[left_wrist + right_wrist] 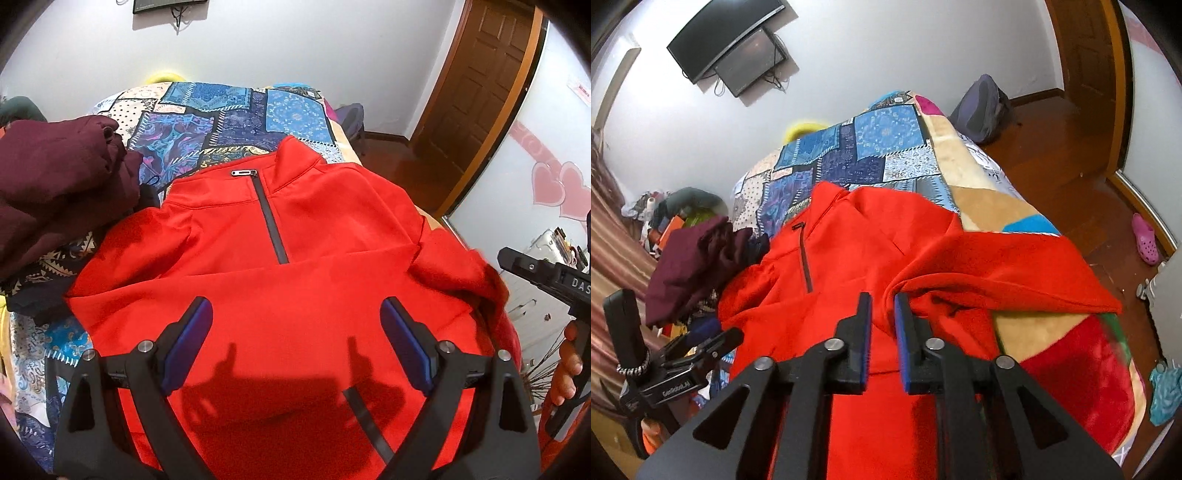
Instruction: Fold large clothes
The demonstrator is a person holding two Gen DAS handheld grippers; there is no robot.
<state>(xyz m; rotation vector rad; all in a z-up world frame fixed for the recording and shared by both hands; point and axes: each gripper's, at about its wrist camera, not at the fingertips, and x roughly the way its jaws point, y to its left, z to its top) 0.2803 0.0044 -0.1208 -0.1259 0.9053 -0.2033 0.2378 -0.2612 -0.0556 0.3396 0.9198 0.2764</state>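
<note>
The left gripper [297, 343] gapes wide over the red pullover [314, 229], the right gripper [882, 332] hangs slightly parted, apparently empty, lettered "DAS".

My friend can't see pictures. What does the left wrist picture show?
A red zip-neck top lies on a patchwork blanket, with the open left gripper above it, holding nothing. A dark red garment is bunched at the left.

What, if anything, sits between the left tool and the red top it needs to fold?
Nothing visible does. The left tool hangs open directly over the red top, bare fabric between its fingers. The maroon garment lies beside the top's sleeve on the patchwork blanket, off the tool's path.
</note>
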